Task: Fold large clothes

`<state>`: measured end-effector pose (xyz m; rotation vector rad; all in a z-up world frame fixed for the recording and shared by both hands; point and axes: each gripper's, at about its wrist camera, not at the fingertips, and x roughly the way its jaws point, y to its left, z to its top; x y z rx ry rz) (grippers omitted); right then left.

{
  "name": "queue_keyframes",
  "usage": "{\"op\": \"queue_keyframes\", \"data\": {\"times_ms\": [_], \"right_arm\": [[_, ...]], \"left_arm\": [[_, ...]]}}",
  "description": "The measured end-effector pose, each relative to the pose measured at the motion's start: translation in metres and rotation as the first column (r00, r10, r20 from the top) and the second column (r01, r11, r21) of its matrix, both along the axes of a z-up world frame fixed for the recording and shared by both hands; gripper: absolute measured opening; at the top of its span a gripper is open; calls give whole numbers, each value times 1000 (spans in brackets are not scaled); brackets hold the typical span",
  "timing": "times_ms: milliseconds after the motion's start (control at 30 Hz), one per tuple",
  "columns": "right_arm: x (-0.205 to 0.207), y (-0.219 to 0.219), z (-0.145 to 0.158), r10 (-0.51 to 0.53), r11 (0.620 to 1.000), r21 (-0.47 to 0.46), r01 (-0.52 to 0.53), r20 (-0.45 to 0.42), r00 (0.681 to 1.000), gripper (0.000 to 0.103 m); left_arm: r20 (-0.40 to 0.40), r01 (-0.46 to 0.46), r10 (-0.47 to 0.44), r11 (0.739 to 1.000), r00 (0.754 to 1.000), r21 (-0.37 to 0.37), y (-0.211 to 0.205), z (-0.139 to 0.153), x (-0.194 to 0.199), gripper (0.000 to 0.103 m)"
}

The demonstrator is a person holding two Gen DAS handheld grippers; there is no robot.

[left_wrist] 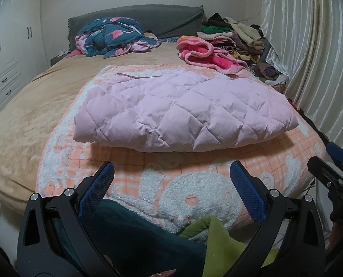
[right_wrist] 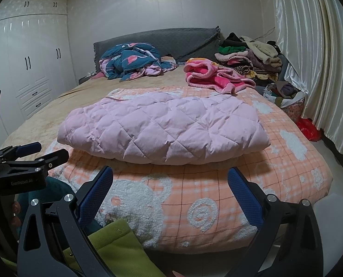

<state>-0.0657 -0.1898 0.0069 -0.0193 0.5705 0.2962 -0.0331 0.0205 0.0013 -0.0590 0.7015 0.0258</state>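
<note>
A pale pink quilted jacket (left_wrist: 185, 113) lies folded into a thick rectangle on an orange-and-white checked blanket (left_wrist: 194, 161) with fluffy white bear shapes, near the bed's foot edge. The left gripper (left_wrist: 171, 184) hovers just short of that edge, its blue-padded fingers spread wide apart, holding nothing and touching nothing. The right gripper (right_wrist: 170, 189) hangs beside it, likewise wide open and empty, clear of the jacket.

Below both grippers sit dark teal fabric (left_wrist: 136, 235) and green fleece (right_wrist: 116, 247), apparently the person's clothing.

Toward the head of the bed lie a crumpled blue flamingo-print quilt (left_wrist: 112, 35), a bright pink fleece garment (left_wrist: 206, 54) and a stack of folded clothes (left_wrist: 236, 37) at the far right corner, before a grey headboard (left_wrist: 162, 20).

Only the right wrist view shows a red bag (right_wrist: 308, 129) on the floor by the curtain (right_wrist: 314, 46), and small writing on the left gripper's body, too blurred to read. White wardrobes (right_wrist: 30, 69) stand at left.
</note>
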Motion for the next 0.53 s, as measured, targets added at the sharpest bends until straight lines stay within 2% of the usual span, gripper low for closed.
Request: {"op": "queue_keyframes", "data": {"times_ms": [167,267,400,467,533], "right_arm": [[1,-5,1,-33,999,8,33,1,999,99],[2,-15,0,-68,997,23,68,-2,998,99],[15,-58,-5,-185,981,62,185,2,983,99],[32,-106,-18,-327,942,68,329,-39,944,99],[50,-172,-41,-505,856,69,513,-107,857,99]], "left_arm": [[-31,-5,5,1000,1000,19,1,-7,3,94],[-49,-20,20,1000,999,5,8,-11,7,94],[-73,-85,82,995,994,-41,38,-18,23,94],[-103,-184,176,981,979,-69,81,-22,41,94],[-104,-282,276,958,955,-50,127,-23,59,94]]}}
